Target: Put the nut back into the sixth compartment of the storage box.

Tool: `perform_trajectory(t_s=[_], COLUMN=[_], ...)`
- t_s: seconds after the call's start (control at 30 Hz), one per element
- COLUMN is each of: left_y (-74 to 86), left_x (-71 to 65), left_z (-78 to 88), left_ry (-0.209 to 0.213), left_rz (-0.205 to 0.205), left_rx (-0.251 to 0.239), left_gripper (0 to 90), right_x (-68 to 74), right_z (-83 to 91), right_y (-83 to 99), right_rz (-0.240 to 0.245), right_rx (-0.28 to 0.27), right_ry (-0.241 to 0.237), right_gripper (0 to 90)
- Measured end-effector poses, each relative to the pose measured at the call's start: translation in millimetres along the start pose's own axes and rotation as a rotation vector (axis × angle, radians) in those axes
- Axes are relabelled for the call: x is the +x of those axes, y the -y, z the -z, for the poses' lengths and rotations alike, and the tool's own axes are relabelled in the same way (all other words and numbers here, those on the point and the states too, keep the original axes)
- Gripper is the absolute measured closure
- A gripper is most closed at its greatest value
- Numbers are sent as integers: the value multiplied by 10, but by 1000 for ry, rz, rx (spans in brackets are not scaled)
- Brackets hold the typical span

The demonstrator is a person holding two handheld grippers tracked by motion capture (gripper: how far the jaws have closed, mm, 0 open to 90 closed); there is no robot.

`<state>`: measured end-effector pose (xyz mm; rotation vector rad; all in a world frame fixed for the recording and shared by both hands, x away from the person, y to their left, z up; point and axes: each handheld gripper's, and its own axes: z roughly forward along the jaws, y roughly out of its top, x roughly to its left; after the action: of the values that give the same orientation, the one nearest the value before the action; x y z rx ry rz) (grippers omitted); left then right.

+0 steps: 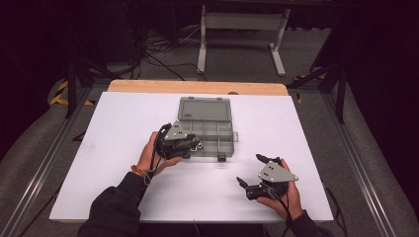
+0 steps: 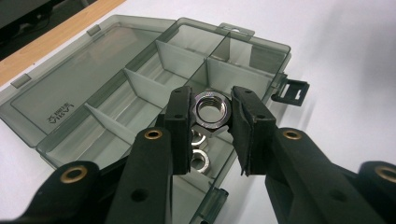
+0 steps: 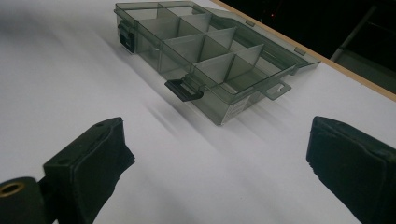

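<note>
A clear grey compartment box [image 1: 212,129] lies open in the middle of the white table, its lid [image 1: 204,108] folded back toward the far side. My left gripper [image 2: 211,112] is shut on a large steel hex nut [image 2: 212,111], held just above the box's front-left compartment [image 2: 205,154], where two more nuts [image 2: 200,161] lie. In the high view the left gripper [image 1: 196,144] hovers over the box's left front corner. My right gripper [image 1: 251,170] rests low at the front right of the table, jaws wide open with nothing between them; its view looks at the box [image 3: 205,51] from the side.
The white table top [image 1: 123,148] sits on a wooden board [image 1: 148,86] that shows at the far edge. Two black latches [image 3: 183,89] stick out from the box's front wall. A white metal frame [image 1: 242,29] and cables stand on the floor beyond the table.
</note>
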<state>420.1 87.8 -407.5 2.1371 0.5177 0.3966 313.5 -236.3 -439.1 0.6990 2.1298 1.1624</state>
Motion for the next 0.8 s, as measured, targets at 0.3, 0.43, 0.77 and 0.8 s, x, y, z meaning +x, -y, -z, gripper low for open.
perform_trajectory(t_s=[0.3,0.43,0.77,0.8], left_y=[15,27,57,57], left_x=[44,51,66,63], left_z=[-136,-200,-320,-332], left_ry=[0,5,9,11], left_rz=[12,14,24,25], left_rx=[33,49,85,86], left_gripper=[699,699,699,699], right_x=[1,3,-9,-9], right_z=[48,40,48,48], right_y=[23,19,30,30], right_rz=[-4,-1,-5,-4], right_rx=[0,0,2,2], right_ry=[7,5,5,5], right_gripper=[56,56,56,56])
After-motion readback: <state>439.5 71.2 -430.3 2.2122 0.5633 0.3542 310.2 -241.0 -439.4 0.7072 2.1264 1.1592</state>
